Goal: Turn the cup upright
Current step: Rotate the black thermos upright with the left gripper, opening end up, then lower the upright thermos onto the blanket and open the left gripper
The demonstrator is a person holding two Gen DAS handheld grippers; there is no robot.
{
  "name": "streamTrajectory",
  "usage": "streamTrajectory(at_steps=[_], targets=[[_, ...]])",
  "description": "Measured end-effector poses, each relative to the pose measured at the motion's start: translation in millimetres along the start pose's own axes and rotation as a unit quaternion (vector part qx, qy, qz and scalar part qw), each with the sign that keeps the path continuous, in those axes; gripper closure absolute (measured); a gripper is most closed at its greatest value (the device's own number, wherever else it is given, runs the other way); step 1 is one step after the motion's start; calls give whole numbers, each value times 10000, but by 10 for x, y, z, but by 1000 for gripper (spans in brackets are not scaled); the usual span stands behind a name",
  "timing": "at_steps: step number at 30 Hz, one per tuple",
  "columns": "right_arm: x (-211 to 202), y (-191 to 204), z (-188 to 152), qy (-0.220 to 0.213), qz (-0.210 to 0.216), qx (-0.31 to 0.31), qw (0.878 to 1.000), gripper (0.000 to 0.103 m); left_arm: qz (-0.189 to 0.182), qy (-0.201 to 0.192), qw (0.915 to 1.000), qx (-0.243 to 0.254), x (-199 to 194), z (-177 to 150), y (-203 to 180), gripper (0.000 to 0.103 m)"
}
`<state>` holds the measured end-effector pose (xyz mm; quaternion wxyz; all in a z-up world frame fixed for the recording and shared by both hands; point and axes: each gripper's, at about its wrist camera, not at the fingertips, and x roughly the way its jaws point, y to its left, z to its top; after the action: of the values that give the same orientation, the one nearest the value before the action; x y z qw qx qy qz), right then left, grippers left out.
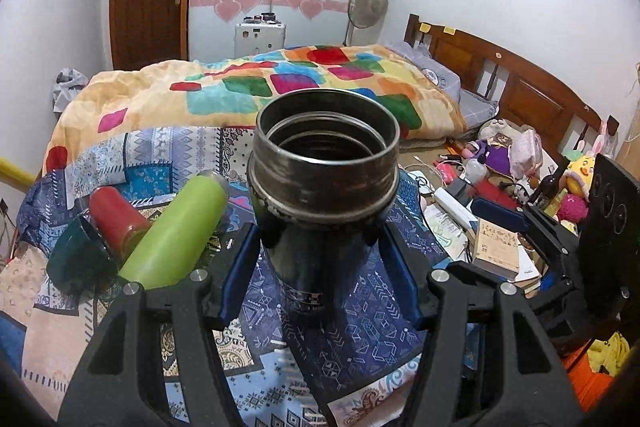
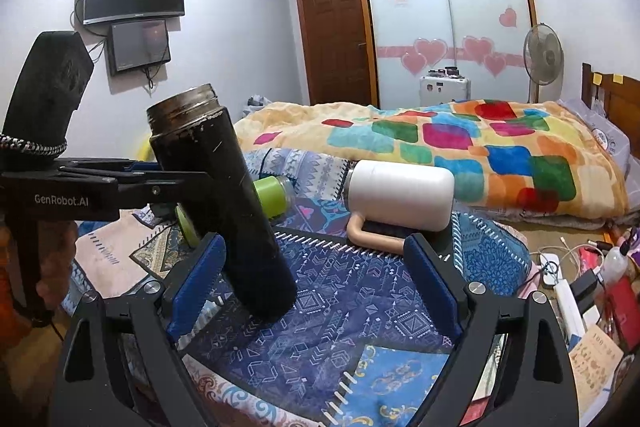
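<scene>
left wrist: left gripper [image 1: 320, 239] around tilted cup [image 1: 316, 227]

What the two wrist views keep out of sight

The dark cup's [image 1: 320, 187] base is cut from plain view behind the left hand-held gripper [image 1: 320, 239], whose blue pads hide their contact with its wall. The green bottle's [image 1: 176, 231] lower end is covered by the gripper frame; in the right view only its cap end shows behind the cup. The white jug's [image 2: 400, 193] underside is hidden. Print on the cup's label is blurred.
</scene>
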<state>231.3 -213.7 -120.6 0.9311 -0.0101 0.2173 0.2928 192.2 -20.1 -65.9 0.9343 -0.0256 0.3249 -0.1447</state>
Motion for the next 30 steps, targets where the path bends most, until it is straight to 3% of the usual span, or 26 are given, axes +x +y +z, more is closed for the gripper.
streamTrajectory(at_steps=[10,16,22,30], targets=[[-112,32,28,-125,-101,-15,9999,14,68,-79,9999,132,23,59,-61,42],[-281,62,85,-272,-148,-14,9995,14,113,-267,9996,35,-172,19,-37,42],[-516,160,212,-566,-140,17,9983,14,433,-787,9960,23,-635,-87,-69,41],[-945,454,366,-1097,-142,-36,9939,14,881,-1765,9803,127,-1352,-267,-259,34]])
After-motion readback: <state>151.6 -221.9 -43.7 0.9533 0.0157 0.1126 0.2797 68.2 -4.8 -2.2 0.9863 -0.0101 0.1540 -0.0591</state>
